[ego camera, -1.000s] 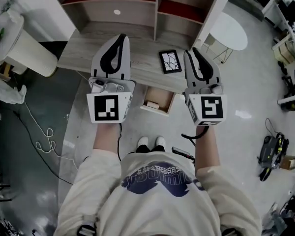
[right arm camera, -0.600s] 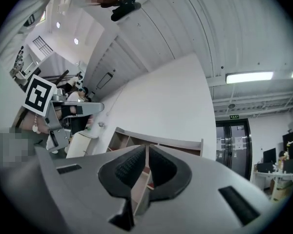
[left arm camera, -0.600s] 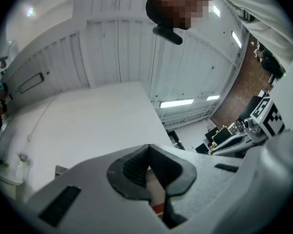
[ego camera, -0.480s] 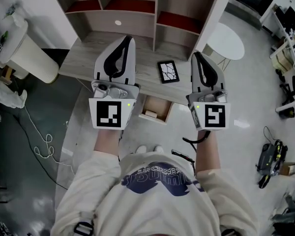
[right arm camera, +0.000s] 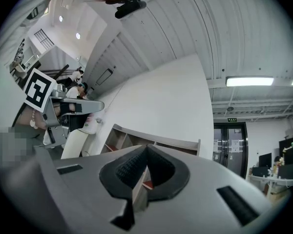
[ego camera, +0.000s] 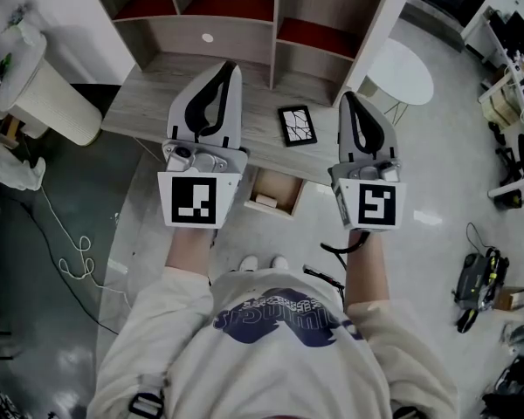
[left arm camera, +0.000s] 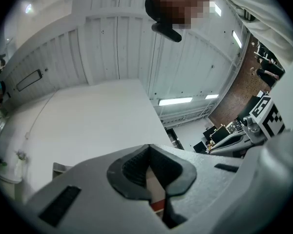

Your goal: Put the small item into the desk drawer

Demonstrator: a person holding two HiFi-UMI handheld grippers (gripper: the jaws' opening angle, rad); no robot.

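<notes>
Shelf unit (ego camera: 275,24) at back; round white table (ego camera: 403,72) right; cable (ego camera: 80,253) on floor left.

The open drawer (ego camera: 286,190), at frame centre below the desk (ego camera: 144,94) edge, is reachable from above. A dark panel (ego camera: 297,125) lies centre-right on the desk. A shelf unit (ego camera: 275,24) walls the top.

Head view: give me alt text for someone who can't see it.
A person holds the left gripper and right gripper, jaws shut and empty, the right's just closed, above a wooden desk. Between them the desk drawer stands open with a small item inside.
</notes>
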